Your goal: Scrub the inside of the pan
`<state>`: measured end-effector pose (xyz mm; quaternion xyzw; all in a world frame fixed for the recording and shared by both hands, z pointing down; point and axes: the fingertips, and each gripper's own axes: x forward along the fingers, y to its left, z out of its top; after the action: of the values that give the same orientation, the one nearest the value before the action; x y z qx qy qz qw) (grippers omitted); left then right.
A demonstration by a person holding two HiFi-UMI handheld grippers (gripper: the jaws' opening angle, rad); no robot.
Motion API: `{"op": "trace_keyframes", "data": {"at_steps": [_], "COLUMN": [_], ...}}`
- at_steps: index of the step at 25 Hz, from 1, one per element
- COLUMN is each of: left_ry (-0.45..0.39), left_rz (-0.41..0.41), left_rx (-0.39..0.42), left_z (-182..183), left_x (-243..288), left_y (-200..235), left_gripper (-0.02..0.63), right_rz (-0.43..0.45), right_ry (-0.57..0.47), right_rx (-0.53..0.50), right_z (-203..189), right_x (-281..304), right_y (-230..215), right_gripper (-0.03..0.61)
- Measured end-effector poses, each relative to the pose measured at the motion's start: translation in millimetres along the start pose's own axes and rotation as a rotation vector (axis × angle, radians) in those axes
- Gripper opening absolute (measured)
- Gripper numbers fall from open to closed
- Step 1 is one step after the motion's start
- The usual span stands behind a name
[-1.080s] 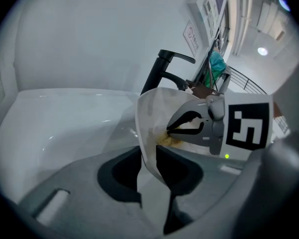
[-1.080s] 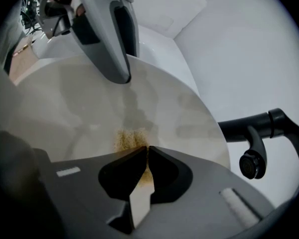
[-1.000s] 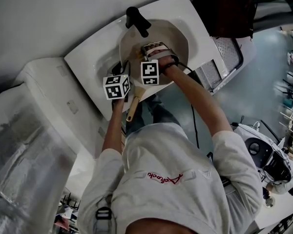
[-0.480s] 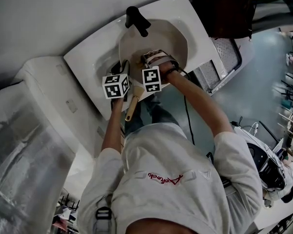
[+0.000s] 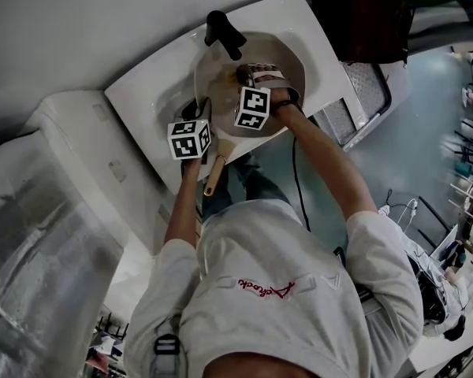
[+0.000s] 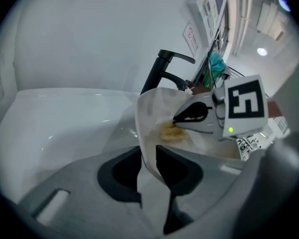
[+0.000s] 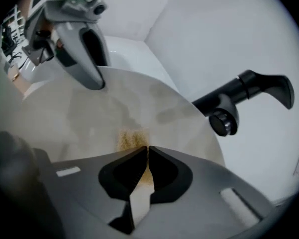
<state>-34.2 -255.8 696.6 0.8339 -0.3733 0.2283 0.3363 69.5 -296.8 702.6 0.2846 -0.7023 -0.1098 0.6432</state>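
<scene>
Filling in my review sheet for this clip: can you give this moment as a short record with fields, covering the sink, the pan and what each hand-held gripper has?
setting: white sink with a black faucet
pan: cream pan in the basin, wooden handle toward the person
left hand-held gripper: jaws clamped on the pan's rim
right hand-held gripper: jaws shut on a yellowish scrub pad
pad contact: against the pan's inner surface

wall (image 5: 79,22): plain white | floor (image 5: 426,124): grey, glossy | washbasin (image 5: 142,93): white, black tap (image 5: 223,34) | ceiling light (image 6: 261,51): on
</scene>
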Motion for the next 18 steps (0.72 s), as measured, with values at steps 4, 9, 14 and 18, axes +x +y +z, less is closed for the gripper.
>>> {"op": "trace_keyframes", "data": {"at_steps": [4,9,14,18], "left_ry": [0.0,0.001,0.0,0.0], "left_rz": [-0.003,-0.005,-0.006,-0.005], "left_rx": [0.001,0.001,0.001,-0.002], "left_z": [-0.3,0.0,-0.5,0.3], "left_x": [0.5,-0.3,0.5,0.5], "left_y": [0.5,-0.1,0.3,0.1], "left_gripper": [0.092,0.094,0.094,0.094], "right_rz": [-0.077,-0.097,-0.07,-0.025], "right_ry": [0.038,0.061,0.057,0.02], "right_rx": [0.038,0.053,0.047,0.016], "right_z": [-9.7,-15.7,-8.1,10.1], "right_x": [6.2,13.0,22.4,24.8], "right_y": [-37.0,-53.3,-45.3,-28.6], "right_gripper": [0.023,0.023,0.023,0.023]}}
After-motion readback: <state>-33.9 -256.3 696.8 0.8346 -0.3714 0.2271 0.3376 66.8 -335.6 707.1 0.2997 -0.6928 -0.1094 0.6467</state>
